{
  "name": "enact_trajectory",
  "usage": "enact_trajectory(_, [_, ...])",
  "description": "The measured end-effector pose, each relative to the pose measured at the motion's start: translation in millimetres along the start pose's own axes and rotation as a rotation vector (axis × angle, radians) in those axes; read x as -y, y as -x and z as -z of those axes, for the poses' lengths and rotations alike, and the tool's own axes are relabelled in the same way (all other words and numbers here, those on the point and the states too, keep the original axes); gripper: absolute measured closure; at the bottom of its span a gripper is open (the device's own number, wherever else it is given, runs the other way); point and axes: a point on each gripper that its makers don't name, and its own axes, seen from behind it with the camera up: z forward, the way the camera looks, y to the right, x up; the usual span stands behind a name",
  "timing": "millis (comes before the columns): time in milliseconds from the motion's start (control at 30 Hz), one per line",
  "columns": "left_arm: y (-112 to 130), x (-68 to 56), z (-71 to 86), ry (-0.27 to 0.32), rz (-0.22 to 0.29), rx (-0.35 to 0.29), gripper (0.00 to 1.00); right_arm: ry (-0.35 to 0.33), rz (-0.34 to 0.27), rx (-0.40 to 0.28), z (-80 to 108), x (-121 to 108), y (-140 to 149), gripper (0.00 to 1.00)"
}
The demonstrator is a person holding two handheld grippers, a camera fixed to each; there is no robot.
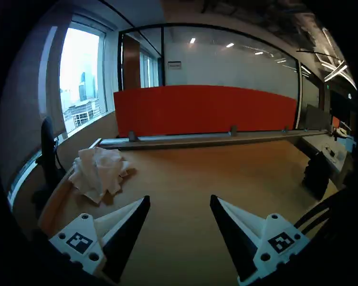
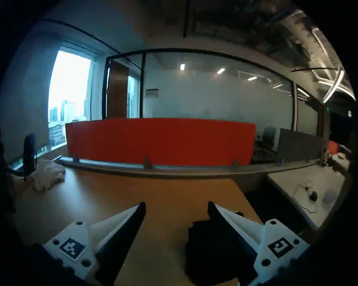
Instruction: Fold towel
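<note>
Left gripper view looks across a wooden table (image 1: 217, 171) with the left gripper (image 1: 179, 200) low over it, its jaws spread wide and holding nothing. The towel (image 1: 98, 174), white and crumpled in a heap, lies on the table's left side near the edge, ahead and to the left of the fingers, with bare wood between them. A black chair (image 1: 47, 152) stands just past that edge below the window (image 1: 81, 81). A red partition (image 1: 203, 109) closes off the far side of the table, and a dark object (image 1: 317, 174) I cannot identify sits at the right edge. Right gripper view shows the right gripper (image 2: 175, 207), jaws likewise parted and empty, well apart from the towel (image 2: 47, 174) at far left. A black shape (image 2: 212, 248) sits beneath its right finger, and a white desk (image 2: 308, 190) stands off to the right.
</note>
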Motion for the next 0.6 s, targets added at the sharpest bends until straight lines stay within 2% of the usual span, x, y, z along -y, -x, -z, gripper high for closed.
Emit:
enact_trajectory(200, [-24.8,3.4,-1.8,-0.009,0.006,-0.086,0.07,0.016,-0.010,-0.056,-1.8,4.1,-10.0,0.00])
enact_trajectory(367, [-32.6,6.4,-6.1,-0.013,0.006,-0.113,0.07,0.017,-0.016,-0.069,-6.0,10.3,-14.9,0.00])
enact_trajectory(600, [-40.6,10.6,-12.5,-0.013,0.004,-0.141,0.07,-0.004,-0.028,-0.103,-12.5,32.8,-28.4,0.00])
